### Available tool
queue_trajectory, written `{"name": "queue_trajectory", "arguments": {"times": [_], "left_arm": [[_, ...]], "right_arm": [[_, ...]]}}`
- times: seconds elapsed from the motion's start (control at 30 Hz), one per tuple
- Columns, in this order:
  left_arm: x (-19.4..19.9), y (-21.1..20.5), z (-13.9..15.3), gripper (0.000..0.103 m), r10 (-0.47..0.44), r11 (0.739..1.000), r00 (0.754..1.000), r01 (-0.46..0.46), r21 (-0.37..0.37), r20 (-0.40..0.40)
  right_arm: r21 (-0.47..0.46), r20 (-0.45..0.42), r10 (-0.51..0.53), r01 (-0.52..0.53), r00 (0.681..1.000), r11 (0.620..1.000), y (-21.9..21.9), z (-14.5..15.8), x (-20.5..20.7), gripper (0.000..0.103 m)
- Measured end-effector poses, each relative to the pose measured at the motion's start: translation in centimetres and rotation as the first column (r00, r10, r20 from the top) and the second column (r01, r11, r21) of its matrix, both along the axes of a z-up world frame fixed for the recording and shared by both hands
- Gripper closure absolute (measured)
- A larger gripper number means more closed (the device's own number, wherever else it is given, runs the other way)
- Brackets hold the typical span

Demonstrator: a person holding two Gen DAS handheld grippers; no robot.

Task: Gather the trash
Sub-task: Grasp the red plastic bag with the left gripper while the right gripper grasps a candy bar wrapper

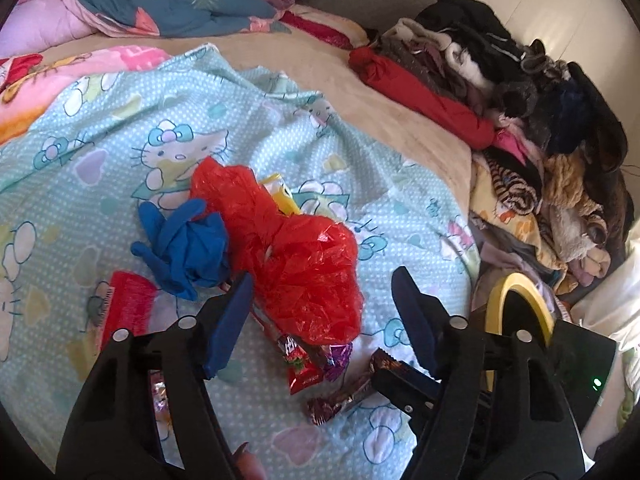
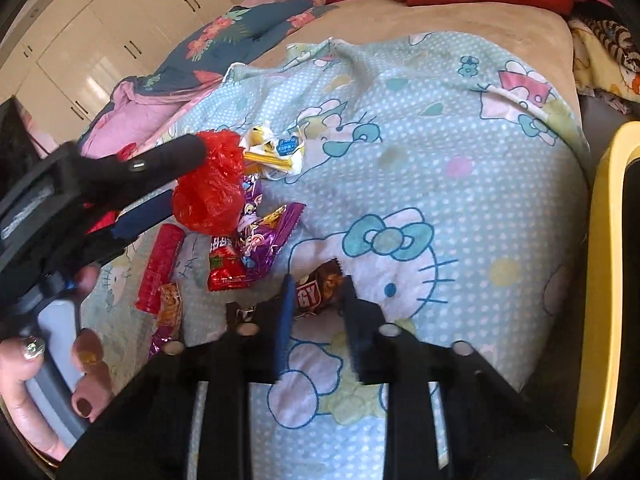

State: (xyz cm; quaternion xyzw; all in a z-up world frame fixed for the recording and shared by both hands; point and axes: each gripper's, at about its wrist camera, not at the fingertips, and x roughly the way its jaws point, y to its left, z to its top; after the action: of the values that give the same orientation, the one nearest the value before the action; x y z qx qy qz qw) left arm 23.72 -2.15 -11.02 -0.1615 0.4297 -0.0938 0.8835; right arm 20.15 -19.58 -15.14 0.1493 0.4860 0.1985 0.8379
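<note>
Trash lies on a light-blue cartoon blanket (image 1: 280,120). A crumpled red plastic bag (image 1: 304,264) sits between the fingers of my left gripper (image 1: 322,280), which is open; the right pad stands clear of the bag. My right gripper (image 2: 317,294) is shut on a brown candy wrapper (image 2: 320,286), which the left wrist view also shows as the brown candy wrapper (image 1: 360,388). Blue gloves (image 1: 184,248), a red strawberry wrapper (image 2: 226,264), a purple wrapper (image 2: 264,236), a red tube wrapper (image 2: 160,268) and a yellow-white wrapper (image 2: 276,152) lie loose around the bag.
A black bin with a yellow rim (image 1: 520,304) stands at the bed's right side. Piled clothes (image 1: 520,120) fill the right edge and folded quilts (image 1: 160,4) the back. White wardrobe doors (image 2: 100,40) stand beyond. A hand (image 2: 60,380) holds the left gripper's handle.
</note>
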Motion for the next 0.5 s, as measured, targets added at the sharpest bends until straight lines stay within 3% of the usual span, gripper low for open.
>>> {"name": "queue_trajectory", "arguments": {"times": [0.03, 0.2, 0.37, 0.5], "left_arm": [[0.2, -0.1, -0.3, 0.045, 0.005, 1.0, 1.0, -0.005, 0.01, -0.01], [0.9, 0.2, -1.4, 0.056, 0.026, 1.0, 0.999, -0.026, 0.017, -0.038], [0.7, 0.5, -1.9, 0.08, 0.026, 1.0, 0.998, -0.025, 0.016, -0.051], [-0.3, 1.0, -1.5, 0.087, 0.04, 0.999, 0.999, -0.04, -0.004, -0.035]], "right_arm": [[0.008, -0.006, 0.004, -0.004, 1.0, 1.0, 0.0, -0.1, 0.0, 0.094], [0.031, 0.014, -0.013, 0.013, 1.0, 0.999, -0.6, 0.2, -0.6, 0.097], [0.049, 0.032, -0.025, 0.023, 0.999, 0.999, -1.3, 0.5, -1.5, 0.097], [0.06, 0.045, -0.029, 0.026, 0.999, 0.998, -1.8, 0.8, -2.2, 0.097]]}}
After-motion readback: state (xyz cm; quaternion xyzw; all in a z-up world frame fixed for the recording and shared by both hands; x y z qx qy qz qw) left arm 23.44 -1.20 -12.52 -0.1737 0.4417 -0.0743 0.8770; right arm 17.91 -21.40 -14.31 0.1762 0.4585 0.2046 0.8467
